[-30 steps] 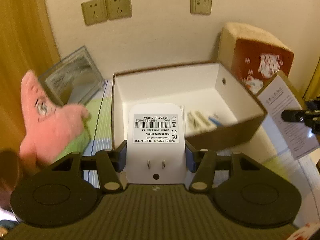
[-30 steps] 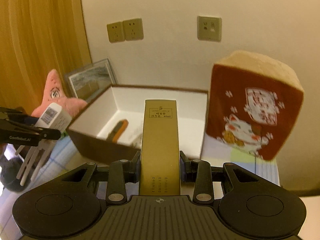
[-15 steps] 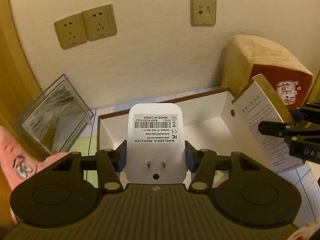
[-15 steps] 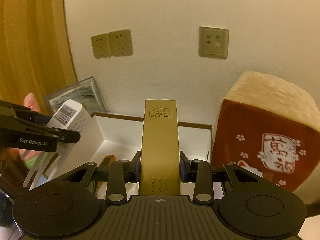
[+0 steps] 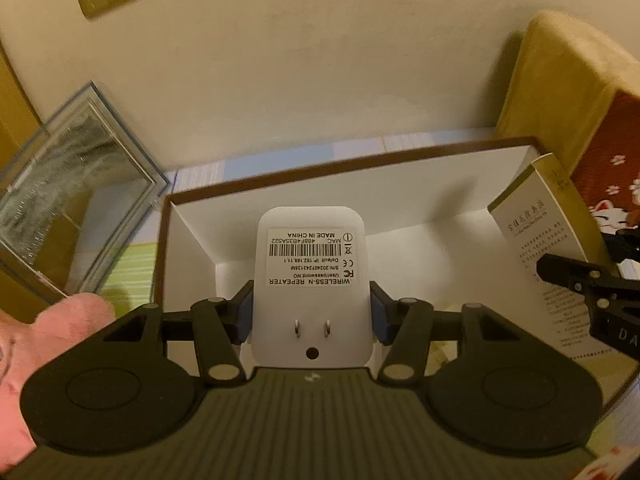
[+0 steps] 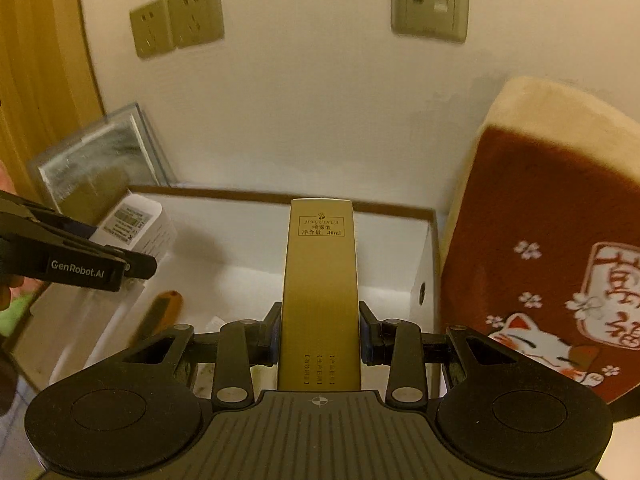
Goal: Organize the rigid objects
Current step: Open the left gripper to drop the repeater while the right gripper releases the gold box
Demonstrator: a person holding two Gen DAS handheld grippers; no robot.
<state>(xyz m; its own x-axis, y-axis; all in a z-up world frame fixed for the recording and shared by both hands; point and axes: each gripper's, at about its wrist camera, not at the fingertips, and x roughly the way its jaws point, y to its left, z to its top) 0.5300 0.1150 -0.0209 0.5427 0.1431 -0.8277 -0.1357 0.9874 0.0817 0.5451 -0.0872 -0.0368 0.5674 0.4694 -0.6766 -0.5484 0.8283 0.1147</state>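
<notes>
Left tool (image 5: 310,312) clamps the white repeater (image 5: 311,280), right tool (image 6: 319,338) clamps the gold carton (image 6: 319,280), both above the open box (image 6: 424,248); crowding in together, they may collide.

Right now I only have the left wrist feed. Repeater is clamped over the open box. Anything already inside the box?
Observer: Yes. The right wrist view shows an orange-handled tool lying on the floor of the white box, toward its left side.
Operator: What's the right gripper carrying? I only see a carton edge.
Observer: The right gripper is shut on a tall gold carton, held upright over the middle of the box.
Operator: How close are the two loads?
Observer: Apart. The left gripper holds the white repeater at the box's left end, with bare box floor between it and the carton.
</notes>
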